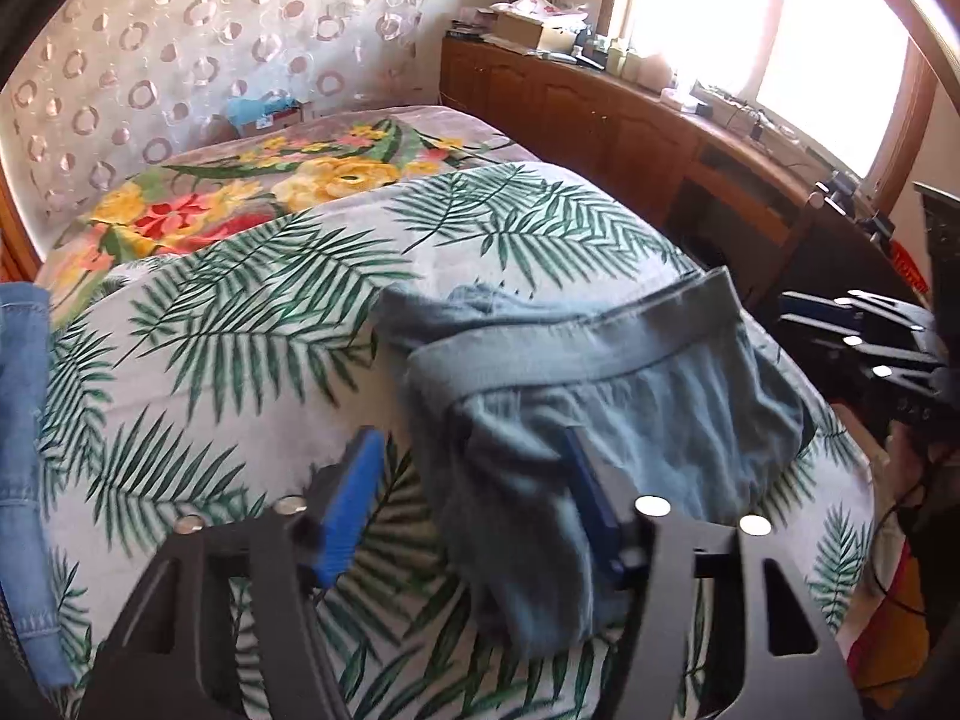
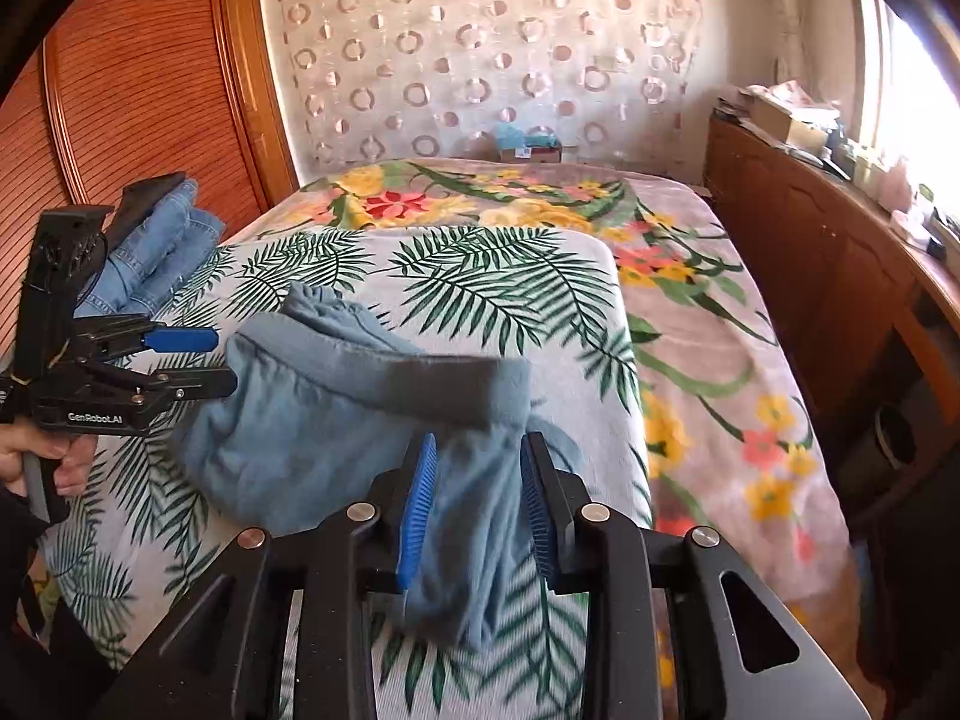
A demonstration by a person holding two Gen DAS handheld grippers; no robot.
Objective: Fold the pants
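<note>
Sunlight from the window is washing over a bedroom where a palm-leaf sheet is covering the near end of the bed, and the light blue pants are lying on it in a rough bundle, waistband draped across the top, near the bed's near edge. Judging by that bunching, the fold is looking partly made and the cloth is being let down rather than carried. The right gripper is hanging over the bundle's near corner with its jaws parted; a hanging flap of fabric is sitting between the blue pads without being squeezed, so I read it as a release. The left gripper is standing with its jaws apart too, one pad over bare sheet and the other at the pants' edge, gripping nothing. Seen from the right wrist, a hand is holding that tool's handle beside the bundle. Motion blur is smearing the waistband and the nearest cloth, so the layers underneath are hard to count, and the legs are tucked out of sight. Folded denim is resting at the sheet's far left corner, cut off by the frame in the left view. Beyond, a floral blanket is stretching toward a circle-patterned curtain.
</note>
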